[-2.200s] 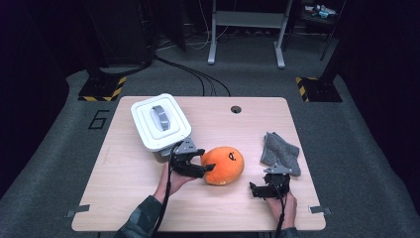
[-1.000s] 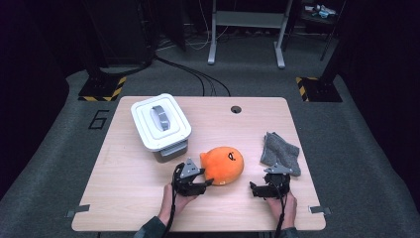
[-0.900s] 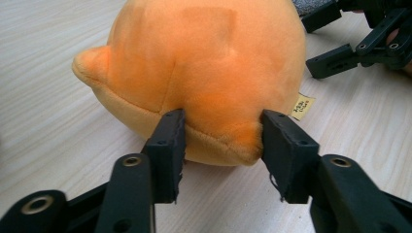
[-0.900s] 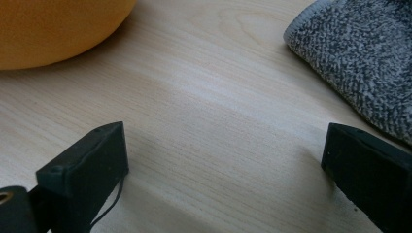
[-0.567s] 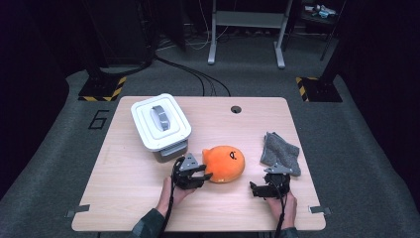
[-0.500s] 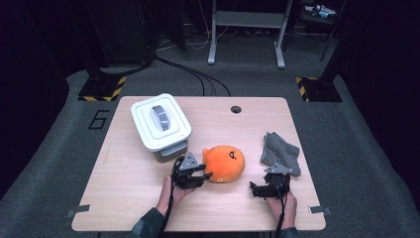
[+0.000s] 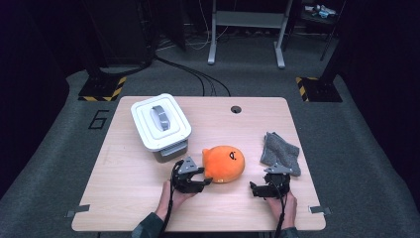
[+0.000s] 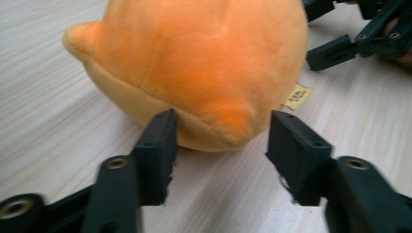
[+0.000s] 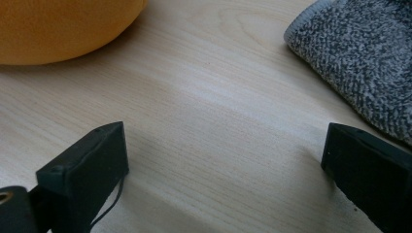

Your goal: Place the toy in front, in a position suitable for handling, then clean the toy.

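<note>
An orange plush toy (image 7: 224,162) with a small face lies on the wooden table (image 7: 124,198), right of centre. My left gripper (image 7: 207,177) lies at its front left. In the left gripper view, the plush (image 8: 194,63) pokes a rounded bump between the jaws of that gripper (image 8: 221,131). The jaws have just been opening; one tip brushes the fabric and the other stands just off it. My right gripper (image 7: 270,179) rests wide open on the table with bare wood between its jaws (image 9: 223,145).
A grey knitted cloth (image 7: 280,152) lies beyond the right gripper, its edge (image 9: 359,63) in the right gripper view. A white lidded box with a grey handle (image 7: 160,121) stands at the back left. A cable hole (image 7: 236,109) sits near the far edge.
My left gripper drew back from the plush's left side toward the front edge, then held at its front left corner. The right gripper and cloth stayed put.
</note>
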`<control>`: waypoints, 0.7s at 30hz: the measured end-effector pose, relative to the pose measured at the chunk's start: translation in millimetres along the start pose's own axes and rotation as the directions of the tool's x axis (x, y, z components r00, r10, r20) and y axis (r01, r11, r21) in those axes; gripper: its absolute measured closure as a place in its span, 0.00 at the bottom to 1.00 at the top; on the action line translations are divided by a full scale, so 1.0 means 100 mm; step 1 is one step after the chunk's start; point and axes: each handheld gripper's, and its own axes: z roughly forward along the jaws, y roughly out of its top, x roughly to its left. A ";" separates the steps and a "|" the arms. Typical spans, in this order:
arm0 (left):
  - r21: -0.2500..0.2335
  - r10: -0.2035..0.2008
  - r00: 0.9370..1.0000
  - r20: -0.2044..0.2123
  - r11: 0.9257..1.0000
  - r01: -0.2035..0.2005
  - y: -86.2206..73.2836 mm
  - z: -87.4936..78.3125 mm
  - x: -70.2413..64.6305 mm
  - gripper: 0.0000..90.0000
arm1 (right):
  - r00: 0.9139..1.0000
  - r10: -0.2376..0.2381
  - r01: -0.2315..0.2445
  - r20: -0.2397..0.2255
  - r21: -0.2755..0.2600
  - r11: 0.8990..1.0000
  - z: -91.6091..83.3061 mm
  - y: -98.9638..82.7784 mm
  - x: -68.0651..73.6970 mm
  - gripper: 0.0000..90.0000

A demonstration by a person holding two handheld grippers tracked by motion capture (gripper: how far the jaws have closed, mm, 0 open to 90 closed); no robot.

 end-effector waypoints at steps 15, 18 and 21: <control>0.023 -0.004 1.000 -0.008 1.000 0.004 0.03 -0.03 -0.02 0.83 | 1.000 0.015 -0.015 -0.010 -0.025 1.000 -0.15 0.10 -0.08 0.01; 0.017 -0.002 1.000 -0.003 1.000 0.002 0.03 -0.02 -0.02 0.86 | 1.000 0.018 -0.017 0.010 -0.054 0.998 -0.26 0.23 -0.17 0.02; 0.012 -0.004 1.000 -0.004 1.000 0.004 0.02 -0.02 -0.02 0.87 | 0.999 0.030 -0.028 0.039 -0.058 0.998 -0.30 0.37 -0.31 0.04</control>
